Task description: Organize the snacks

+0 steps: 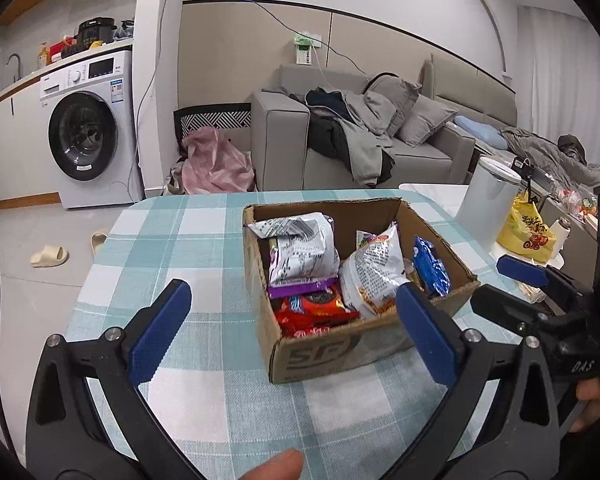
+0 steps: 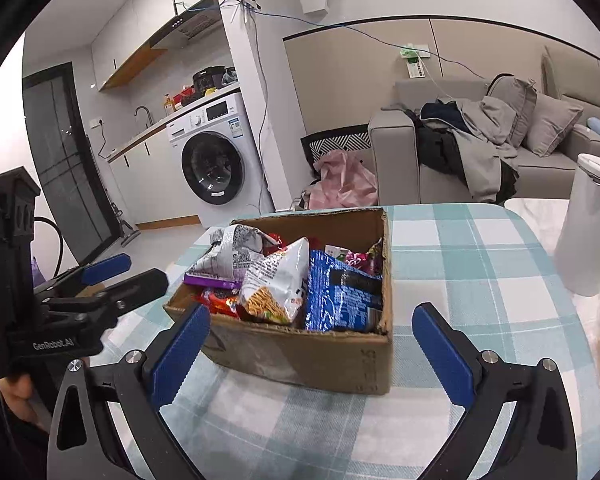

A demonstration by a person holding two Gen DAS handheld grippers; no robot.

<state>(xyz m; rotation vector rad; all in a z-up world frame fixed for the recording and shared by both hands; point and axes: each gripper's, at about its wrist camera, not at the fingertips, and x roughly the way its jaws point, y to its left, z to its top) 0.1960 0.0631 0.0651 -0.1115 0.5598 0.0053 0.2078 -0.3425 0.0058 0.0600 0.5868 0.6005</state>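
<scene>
A: Start with the left wrist view. Where is the box?

B: The cardboard box (image 1: 356, 344) sits on the checked tablecloth (image 1: 172, 248), just beyond the left tongs (image 1: 296, 316). Their blue pads (image 1: 160, 330) stand wide apart with nothing between them; the far pad overlaps the box's near wall only in the line of sight.

A: And inside the box?

B: Snack bags. A silver bag (image 1: 300, 248) lies at the back left, a red packet (image 1: 312, 310) in front of it, a white noodle bag (image 1: 374, 276) in the middle and a blue packet (image 1: 430, 266) against the right wall.

A: Anything around the box?

B: Right of it the right tongs (image 1: 520, 276) reach in, open too. Behind them stand a white bin (image 1: 486, 200) and a yellow bag (image 1: 528, 232). Far beyond the box are a grey sofa (image 1: 292, 148) heaped with clothes, a pink bag (image 1: 216, 164) and a washing machine (image 1: 88, 132). A slipper (image 1: 50, 257) lies on the floor to the left.

A: Now the right wrist view.

B: The box (image 2: 320, 356) is straight ahead of the right tongs (image 2: 312, 356), whose pads (image 2: 180, 356) are spread wide and empty, one on each side of the box's near corner. The noodle bag (image 2: 278, 280) and the blue packet (image 2: 340, 296) stand up at the front; the silver bag (image 2: 232, 252) is behind.

A: What is beside it?

B: Left of the box the left tongs (image 2: 112, 276) hang open, held in a hand (image 2: 16, 396). Right of the box is the white bin (image 2: 588, 224). Nothing blocks the box's open top.
</scene>
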